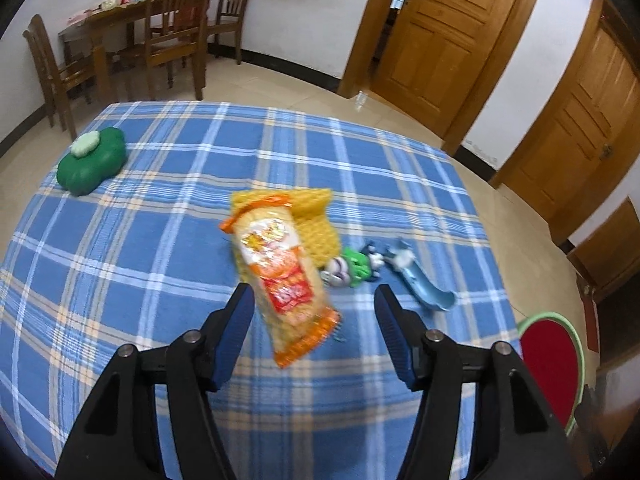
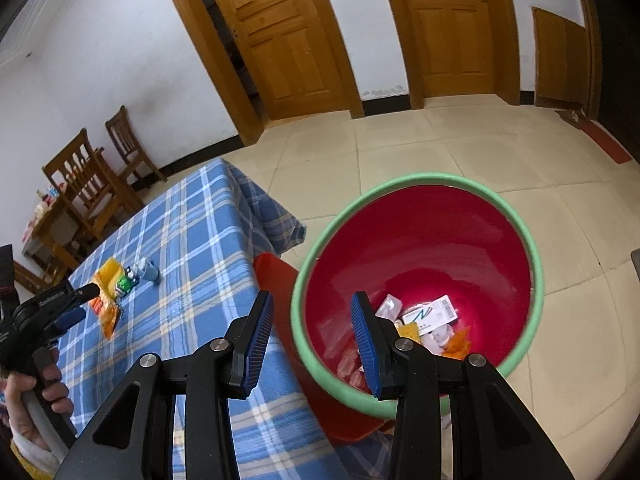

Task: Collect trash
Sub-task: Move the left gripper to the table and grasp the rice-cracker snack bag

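Both tongs, left (image 1: 314, 312) and right (image 2: 312, 334), are held wide; wrapper (image 1: 286, 276) print is blurred; bin (image 2: 416, 296) contents are seen only in the right view.

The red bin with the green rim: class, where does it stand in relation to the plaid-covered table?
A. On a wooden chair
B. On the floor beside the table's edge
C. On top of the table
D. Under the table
B: the red bin stands on the tiled floor next to the table, with trash inside.
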`<action>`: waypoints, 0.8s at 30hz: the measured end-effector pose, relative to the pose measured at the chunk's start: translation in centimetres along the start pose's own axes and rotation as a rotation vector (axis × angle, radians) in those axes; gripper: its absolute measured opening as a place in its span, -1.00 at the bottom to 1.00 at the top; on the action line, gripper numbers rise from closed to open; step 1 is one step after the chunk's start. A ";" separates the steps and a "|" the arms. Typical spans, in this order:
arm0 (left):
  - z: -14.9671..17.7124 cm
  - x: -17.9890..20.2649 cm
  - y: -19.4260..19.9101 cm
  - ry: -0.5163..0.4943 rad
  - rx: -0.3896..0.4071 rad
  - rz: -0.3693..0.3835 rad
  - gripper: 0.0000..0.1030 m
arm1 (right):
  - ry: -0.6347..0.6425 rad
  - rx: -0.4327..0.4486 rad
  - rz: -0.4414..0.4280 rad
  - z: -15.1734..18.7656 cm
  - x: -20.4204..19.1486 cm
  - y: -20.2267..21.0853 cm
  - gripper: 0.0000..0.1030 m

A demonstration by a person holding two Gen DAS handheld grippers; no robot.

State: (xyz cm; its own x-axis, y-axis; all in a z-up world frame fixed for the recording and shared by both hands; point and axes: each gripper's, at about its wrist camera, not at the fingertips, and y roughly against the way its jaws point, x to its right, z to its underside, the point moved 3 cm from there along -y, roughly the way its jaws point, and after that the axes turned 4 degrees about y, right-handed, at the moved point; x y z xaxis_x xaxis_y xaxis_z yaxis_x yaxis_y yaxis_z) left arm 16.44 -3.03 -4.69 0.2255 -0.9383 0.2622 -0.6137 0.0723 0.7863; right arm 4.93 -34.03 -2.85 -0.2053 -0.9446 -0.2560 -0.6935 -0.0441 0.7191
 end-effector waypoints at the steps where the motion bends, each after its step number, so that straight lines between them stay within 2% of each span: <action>1: -0.1 -0.3 -0.3 0.003 -0.001 -0.008 0.23 | 0.004 -0.005 -0.003 -0.1 -0.3 -0.3 -0.20; 9: -0.7 -1.5 -2.3 0.037 -0.021 -0.043 0.24 | 0.025 -0.036 -0.026 -0.3 -1.7 -1.7 -0.20; 17: -0.9 -2.0 -4.1 0.070 -0.047 -0.044 0.24 | 0.037 -0.054 -0.028 -0.5 -2.0 -2.7 -0.20; 24: -1.0 -1.9 -4.2 0.055 -0.030 -0.045 0.24 | 0.054 -0.067 -0.035 -0.7 -2.7 -3.4 -0.20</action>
State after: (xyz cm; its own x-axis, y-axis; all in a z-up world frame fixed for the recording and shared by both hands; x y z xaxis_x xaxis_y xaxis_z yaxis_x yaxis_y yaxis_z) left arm 19.33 -1.18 -7.95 0.2943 -0.9209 0.2555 -0.5787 0.0410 0.8145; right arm 8.34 -31.58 -4.17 -0.1431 -0.9583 -0.2475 -0.6511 -0.0972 0.7527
